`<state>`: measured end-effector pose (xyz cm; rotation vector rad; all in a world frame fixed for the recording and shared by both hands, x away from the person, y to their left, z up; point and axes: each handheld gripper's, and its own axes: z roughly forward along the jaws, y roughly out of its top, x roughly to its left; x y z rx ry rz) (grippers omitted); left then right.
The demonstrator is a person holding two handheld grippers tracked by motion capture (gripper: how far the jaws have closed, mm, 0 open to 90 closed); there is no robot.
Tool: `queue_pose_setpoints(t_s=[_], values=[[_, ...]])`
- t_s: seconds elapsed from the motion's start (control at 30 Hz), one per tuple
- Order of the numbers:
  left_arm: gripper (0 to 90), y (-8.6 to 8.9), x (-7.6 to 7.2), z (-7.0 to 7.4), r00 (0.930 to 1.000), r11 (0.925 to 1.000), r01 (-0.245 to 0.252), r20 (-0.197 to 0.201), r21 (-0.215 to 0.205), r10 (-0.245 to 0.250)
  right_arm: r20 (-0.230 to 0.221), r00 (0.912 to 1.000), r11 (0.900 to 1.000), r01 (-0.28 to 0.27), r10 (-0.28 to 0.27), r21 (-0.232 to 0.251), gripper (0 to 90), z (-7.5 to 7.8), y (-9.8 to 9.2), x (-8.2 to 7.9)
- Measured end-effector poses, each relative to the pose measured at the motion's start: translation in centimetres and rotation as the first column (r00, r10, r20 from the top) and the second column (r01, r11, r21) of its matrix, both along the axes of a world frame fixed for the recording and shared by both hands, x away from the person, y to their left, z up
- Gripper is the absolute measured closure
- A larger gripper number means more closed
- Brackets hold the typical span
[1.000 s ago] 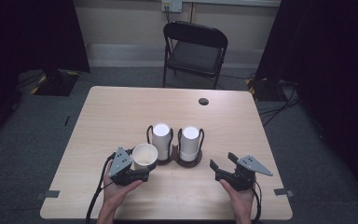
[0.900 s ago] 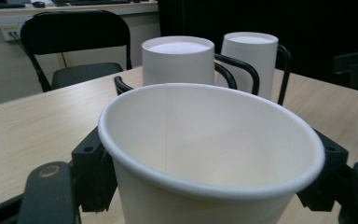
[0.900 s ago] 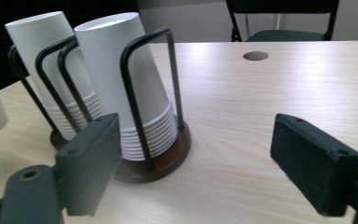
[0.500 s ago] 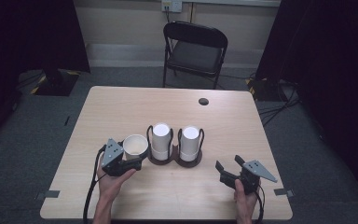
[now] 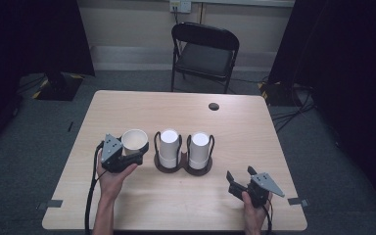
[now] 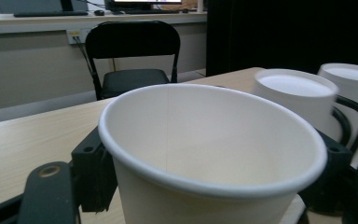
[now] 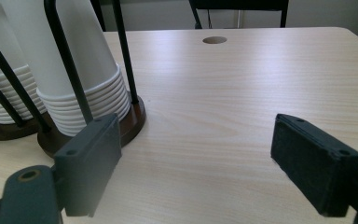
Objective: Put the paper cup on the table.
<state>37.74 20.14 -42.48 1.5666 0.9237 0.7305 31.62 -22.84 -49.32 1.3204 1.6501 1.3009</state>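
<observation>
Jaws of the left gripper (image 5: 136, 152) clasp a smooth, tapered white paper cup (image 5: 134, 140); right gripper (image 5: 242, 178) gapes

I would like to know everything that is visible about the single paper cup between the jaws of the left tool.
The paper cup is off-white, with a rolled rim, a smooth wall and a faint vertical seam inside. It looks like plain coated paper. It stands mouth up, tilted slightly, and is empty. The left tool holds it, one black jaw on each side of its wall, left of the two stacks of upturned cups in the dark holder. Whether its base touches the table cannot be seen.
</observation>
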Motion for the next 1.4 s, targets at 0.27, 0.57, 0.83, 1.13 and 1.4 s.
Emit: queue_pose_setpoints(t_s=[0.27,0.57,0.83,1.13,1.4], values=[[22.1,0.9,2.1,0.2,0.9998,0.9999,-0.014,0.01,-0.004,0.014,0.021,0.9998,1.0,0.006,-0.006,0.006,14.2,-0.1,0.0,-0.3],[21.8,1.1,5.1,-2.2,0.9986,0.9995,-0.032,-0.042,-0.007,0.032,0.02,0.9996,1.0,0.02,-0.02,-0.012,14.1,-0.1,0.2,-0.3],[21.3,1.4,6.9,-4.4,0.9932,0.9987,-0.049,-0.106,-0.011,0.048,0.007,1.0,1.0,0.001,-0.001,-0.023,14.4,-0.1,0.3,-0.2],[20.2,1.3,7.3,-5.3,0.9893,0.9991,-0.039,-0.14,0.017,0.041,0.001,1.0,1.0,-0.009,0.009,-0.011,15.8,-0.1,0.2,-0.1],[19.4,1.3,7.4,-5.9,0.9853,0.9991,-0.022,-0.169,0.036,0.028,-0.003,0.9999,1.0,-0.015,0.015,-0.006,16.1,-0.1,0.2,-0.1]])
